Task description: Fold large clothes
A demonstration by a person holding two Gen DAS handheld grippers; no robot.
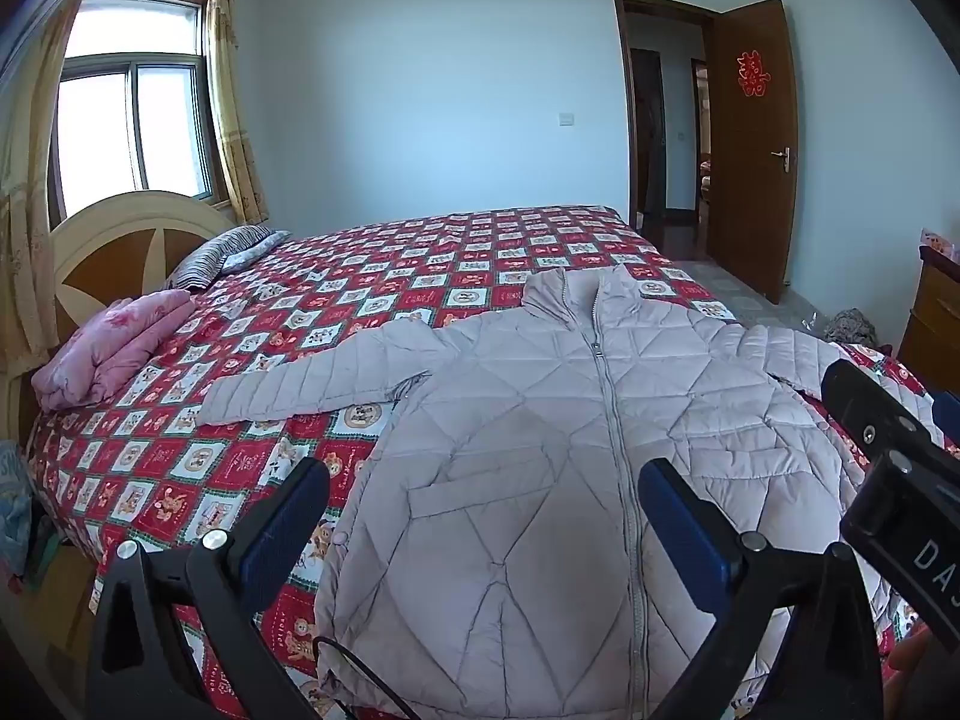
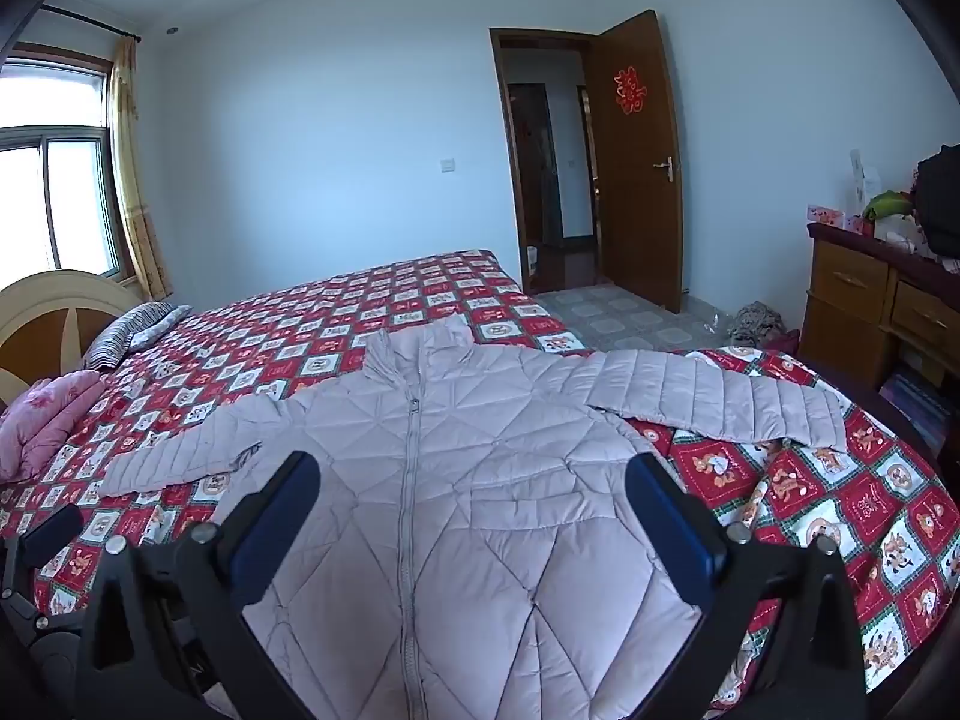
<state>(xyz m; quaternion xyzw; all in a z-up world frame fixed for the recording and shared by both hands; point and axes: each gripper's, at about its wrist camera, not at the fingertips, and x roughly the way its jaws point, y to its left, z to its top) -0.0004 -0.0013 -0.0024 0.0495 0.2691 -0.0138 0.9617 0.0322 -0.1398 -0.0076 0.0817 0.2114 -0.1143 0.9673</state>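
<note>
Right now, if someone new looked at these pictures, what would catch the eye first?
The pale quilted puffer jacket lies flat and zipped on the near part of the bed, sleeves spread out. Under it is the bright red checked cartoon bedspread. Both the left gripper and right gripper are open above the jacket.

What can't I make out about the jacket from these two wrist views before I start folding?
- Jacket hem: cut off by the bottom edge and the left gripper in the left wrist view; same under the right gripper.
- Sleeve cuff on the door side: hidden behind the other gripper's body in the left wrist view.
- Jacket back: face down on the bedspread.
</note>
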